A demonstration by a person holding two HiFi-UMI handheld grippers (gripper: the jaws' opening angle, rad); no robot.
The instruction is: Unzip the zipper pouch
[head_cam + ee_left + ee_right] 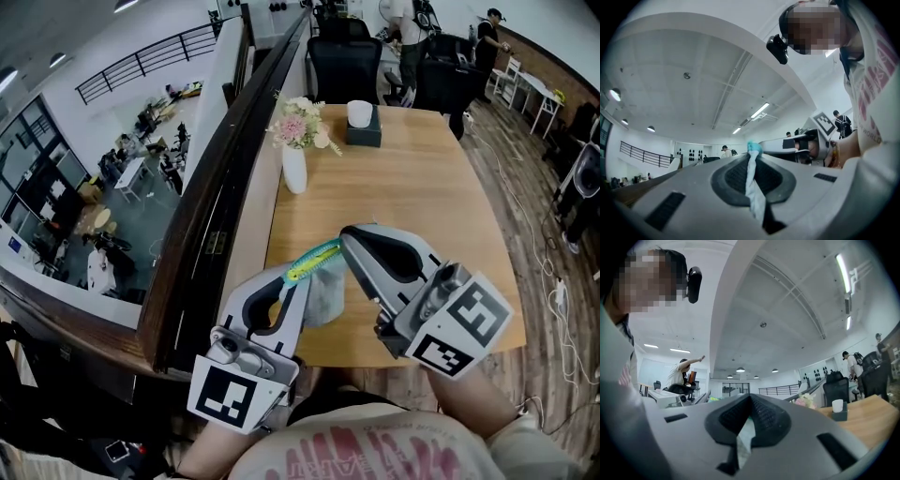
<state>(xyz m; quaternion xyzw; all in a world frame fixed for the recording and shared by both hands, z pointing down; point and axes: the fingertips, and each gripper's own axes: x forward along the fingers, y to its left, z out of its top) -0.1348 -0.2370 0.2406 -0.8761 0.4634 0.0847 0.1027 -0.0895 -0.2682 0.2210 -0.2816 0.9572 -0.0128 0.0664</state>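
Above the near edge of the table (pixel 422 187), my left tongs (pixel 294 277) and right tongs (pixel 346 235) each pinch the zipper pouch (pixel 324 296), stretching it for unzipping.

Left gripper (pixel 296 276), right gripper (pixel 346 236), both clamped on pouch (pixel 328 296), tips close

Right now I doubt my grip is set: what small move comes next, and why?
Probably keep the left tongs still and slide the right tongs along the zipper toward them: both are shut on the pouch, at opposite ends of the zipper. Which holds the pull, I can't tell.
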